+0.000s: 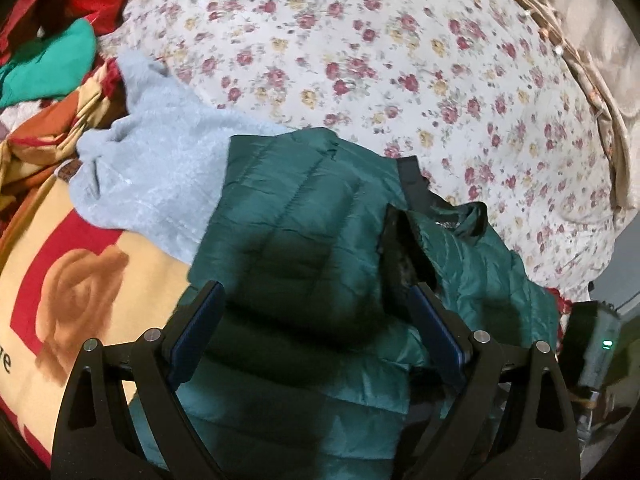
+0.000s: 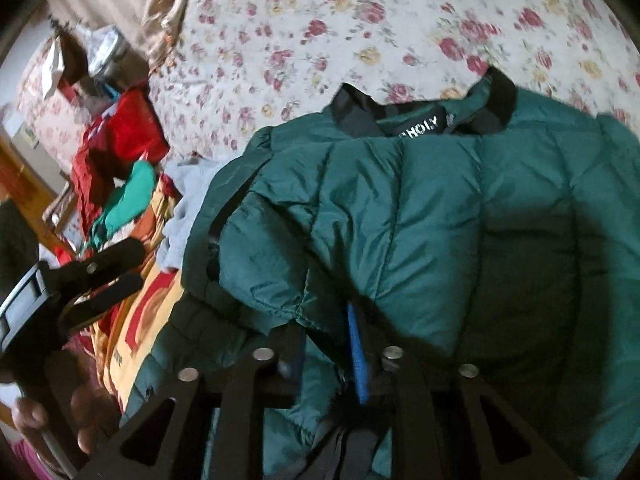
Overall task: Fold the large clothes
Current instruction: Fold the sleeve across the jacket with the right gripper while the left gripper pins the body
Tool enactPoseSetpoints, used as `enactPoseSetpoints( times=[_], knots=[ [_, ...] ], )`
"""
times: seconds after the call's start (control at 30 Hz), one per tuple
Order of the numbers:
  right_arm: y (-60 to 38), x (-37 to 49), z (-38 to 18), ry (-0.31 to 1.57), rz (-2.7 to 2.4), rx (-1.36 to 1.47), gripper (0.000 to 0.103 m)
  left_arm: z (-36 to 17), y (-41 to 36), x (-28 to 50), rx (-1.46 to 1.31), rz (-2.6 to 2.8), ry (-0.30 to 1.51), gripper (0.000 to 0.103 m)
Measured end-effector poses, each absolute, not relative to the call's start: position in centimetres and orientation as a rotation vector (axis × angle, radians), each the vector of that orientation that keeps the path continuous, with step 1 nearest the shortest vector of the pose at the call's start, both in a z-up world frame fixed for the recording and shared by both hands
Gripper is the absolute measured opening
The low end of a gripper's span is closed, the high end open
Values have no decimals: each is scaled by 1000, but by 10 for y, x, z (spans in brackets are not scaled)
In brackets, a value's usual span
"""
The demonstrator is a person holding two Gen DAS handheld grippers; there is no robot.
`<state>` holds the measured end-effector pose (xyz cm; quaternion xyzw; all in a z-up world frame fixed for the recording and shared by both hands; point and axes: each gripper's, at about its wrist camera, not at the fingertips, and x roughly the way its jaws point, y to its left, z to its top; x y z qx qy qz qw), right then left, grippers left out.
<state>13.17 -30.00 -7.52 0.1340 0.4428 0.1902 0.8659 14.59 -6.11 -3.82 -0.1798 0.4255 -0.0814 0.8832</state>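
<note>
A dark green quilted puffer jacket (image 1: 304,216) lies on the bed, its black collar (image 2: 496,96) and label toward the floral sheet. My left gripper (image 1: 316,296) is open, its blue-padded fingers spread just above the jacket, holding nothing. My right gripper (image 2: 328,332) is shut on a fold of the jacket (image 2: 400,208), the fabric bunched between its blue pads (image 2: 358,356). The left gripper also shows at the left of the right wrist view (image 2: 120,268), fingers apart.
A floral sheet (image 1: 360,48) covers the bed. A light blue fleece garment (image 1: 160,168) lies left of the jacket on a red and tan blanket (image 1: 60,280). Red and teal clothes (image 1: 52,60) are piled at far left. Furniture (image 2: 24,184) stands beyond.
</note>
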Motion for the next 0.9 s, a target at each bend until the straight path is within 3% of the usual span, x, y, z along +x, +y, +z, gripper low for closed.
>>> enactPoseSetpoints(
  times=[0.07, 0.1, 0.43, 0.5, 0.53, 0.63, 0.73, 0.9],
  knots=[
    [-309, 118, -62, 894, 400, 263, 74, -38, -71, 146, -362, -192, 891, 93],
    [-312, 114, -57, 880, 392, 252, 77, -39, -77, 147, -357, -209, 900, 93],
    [-410, 44, -24, 806, 273, 315, 77, -64, -138, 165, -240, -264, 967, 92],
    [-430, 33, -24, 796, 228, 331, 77, -67, -148, 168, -202, -279, 968, 67],
    [-439, 29, -25, 792, 201, 344, 77, -68, -152, 169, -176, -283, 978, 35],
    [-468, 22, -33, 788, 135, 406, 77, -56, -155, 168, -146, -293, 944, 21],
    [-483, 22, -41, 784, 90, 452, 77, -37, -148, 164, -129, -287, 870, 14],
    [-474, 40, -45, 780, 95, 451, 77, -14, -115, 163, -142, -242, 792, 11]
  ],
)
